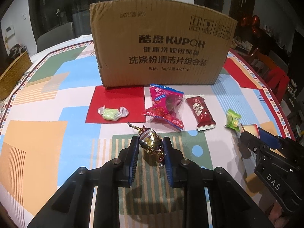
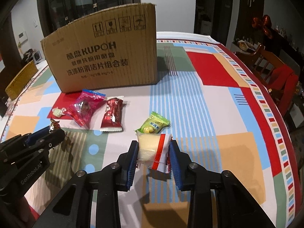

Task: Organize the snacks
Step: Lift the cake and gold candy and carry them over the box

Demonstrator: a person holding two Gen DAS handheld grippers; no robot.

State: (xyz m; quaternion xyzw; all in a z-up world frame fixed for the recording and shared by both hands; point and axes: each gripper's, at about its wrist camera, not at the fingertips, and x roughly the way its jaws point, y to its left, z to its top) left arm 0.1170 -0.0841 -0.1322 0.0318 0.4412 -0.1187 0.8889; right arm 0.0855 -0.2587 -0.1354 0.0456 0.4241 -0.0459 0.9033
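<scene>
The left gripper (image 1: 150,144) is clamped on a gold foil candy (image 1: 151,142), and the right gripper (image 2: 153,148) pinches a white pack (image 2: 153,150) with a red stripe; both sit low over the tablecloth (image 1: 47,133). Just beyond the white pack lies a green packet (image 2: 153,124). Farther on rest a red packet (image 1: 201,112), a pink bag (image 1: 165,108) and a pale green candy (image 1: 112,113). Behind them stands a cardboard box (image 1: 161,47).
</scene>
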